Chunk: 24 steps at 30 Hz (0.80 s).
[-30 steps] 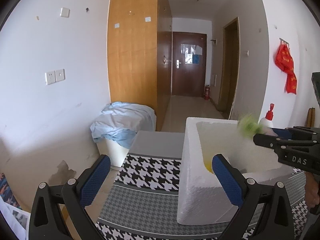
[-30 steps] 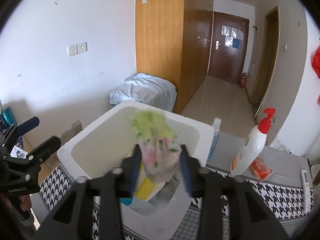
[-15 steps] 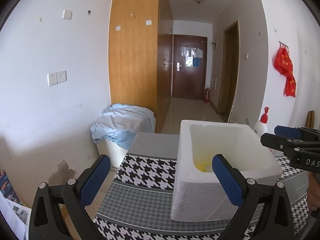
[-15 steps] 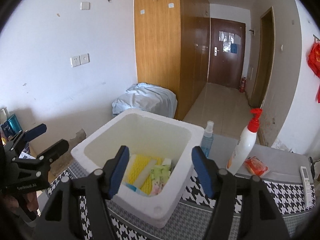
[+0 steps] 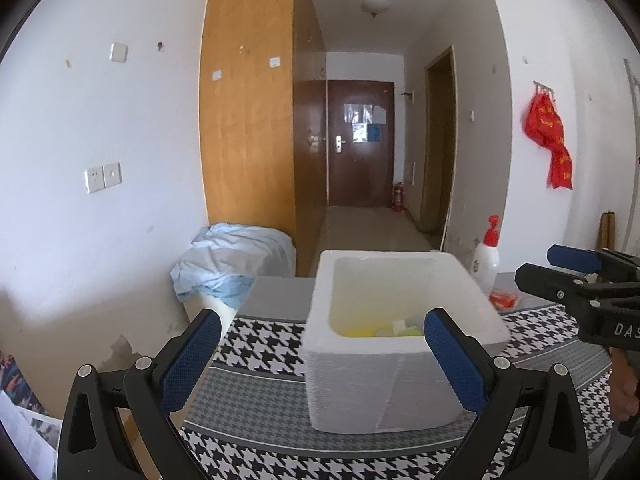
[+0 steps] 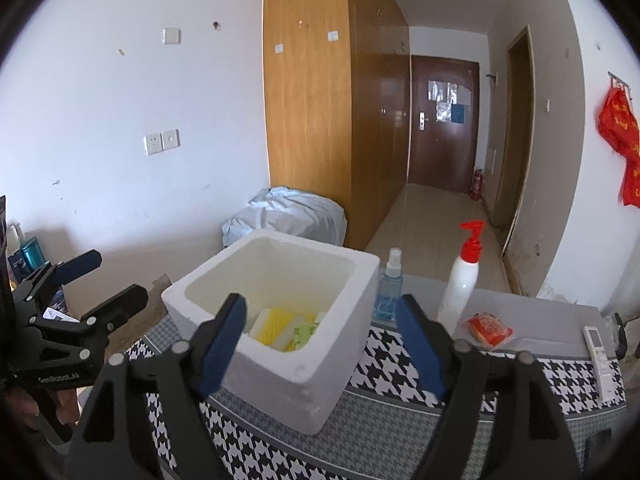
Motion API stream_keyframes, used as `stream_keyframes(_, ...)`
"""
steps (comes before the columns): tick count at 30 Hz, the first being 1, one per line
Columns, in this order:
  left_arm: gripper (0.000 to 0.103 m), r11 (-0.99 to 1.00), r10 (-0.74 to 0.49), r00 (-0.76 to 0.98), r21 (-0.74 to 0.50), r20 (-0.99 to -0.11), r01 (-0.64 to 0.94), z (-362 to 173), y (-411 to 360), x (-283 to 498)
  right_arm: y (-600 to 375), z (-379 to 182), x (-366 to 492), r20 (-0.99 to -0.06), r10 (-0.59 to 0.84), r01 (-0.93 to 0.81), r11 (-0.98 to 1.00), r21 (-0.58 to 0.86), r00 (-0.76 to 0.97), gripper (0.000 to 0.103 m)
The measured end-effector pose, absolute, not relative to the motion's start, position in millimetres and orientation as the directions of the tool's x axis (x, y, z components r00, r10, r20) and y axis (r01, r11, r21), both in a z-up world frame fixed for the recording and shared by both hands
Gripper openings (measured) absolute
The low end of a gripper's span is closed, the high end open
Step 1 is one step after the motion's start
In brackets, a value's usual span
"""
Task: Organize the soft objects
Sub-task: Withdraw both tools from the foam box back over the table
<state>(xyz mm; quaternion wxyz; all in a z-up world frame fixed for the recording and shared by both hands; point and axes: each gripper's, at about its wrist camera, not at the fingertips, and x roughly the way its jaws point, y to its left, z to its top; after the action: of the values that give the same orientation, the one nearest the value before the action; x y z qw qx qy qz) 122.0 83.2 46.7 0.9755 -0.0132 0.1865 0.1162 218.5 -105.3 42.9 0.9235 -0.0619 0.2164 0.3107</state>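
A white foam box (image 6: 312,364) (image 5: 400,384) stands on the houndstooth tablecloth (image 6: 400,360). Inside lie soft things: a yellow sponge (image 6: 276,326) and a green and pink cloth (image 6: 305,331), seen as a yellow and green patch (image 5: 380,331) in the left wrist view. My right gripper (image 6: 320,320) hovers in front of the box with its jaws opening and nothing between them. My left gripper (image 5: 320,344) is open and empty, held back from the box's left side. Each gripper shows at the edge of the other's view: the right gripper (image 5: 560,268) and the left gripper (image 6: 108,284).
Behind the box stand a blue spray bottle (image 6: 388,288) and a white pump bottle with a red top (image 6: 464,276). An orange packet (image 6: 490,330) and a white remote (image 6: 598,354) lie to the right. A bin draped in blue cloth (image 5: 232,264) stands on the floor by the wardrobe.
My right gripper let go of the green and pink cloth, which now lies in the box. Its jaws widened, and both grippers drew back from the box.
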Motion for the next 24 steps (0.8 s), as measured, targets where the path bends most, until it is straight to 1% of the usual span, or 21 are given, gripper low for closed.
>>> stream_keyframes(5, 0.102, 0.977, 0.208, 0.912, 0.028, -0.354, -0.212, 51, 70, 115, -118, 48, 203, -0.413, 0.548, -0.594, 0.804, 0.019, 0.728, 0.083)
stream_keyframes(10, 0.102, 0.981, 0.189, 0.922, 0.035, -0.338, -0.189, 55, 59, 109, -131, 50, 192, -0.386, 0.537, -0.575, 0.818, 0.022, 0.750, 0.092)
stream_keyframes(13, 0.102, 0.983, 0.184, 0.926, 0.037, -0.330, -0.183, 56, 55, 105, -137, 52, 184, -0.366, 0.526, -0.562, 0.827, 0.011, 0.768, 0.095)
stream_keyframes(24, 0.102, 0.987, 0.159, 0.937, 0.037, -0.312, -0.156, 57, 40, 88, -159, 47, 163, -0.342, 0.519, -0.543, 0.839, 0.030, 0.783, 0.095)
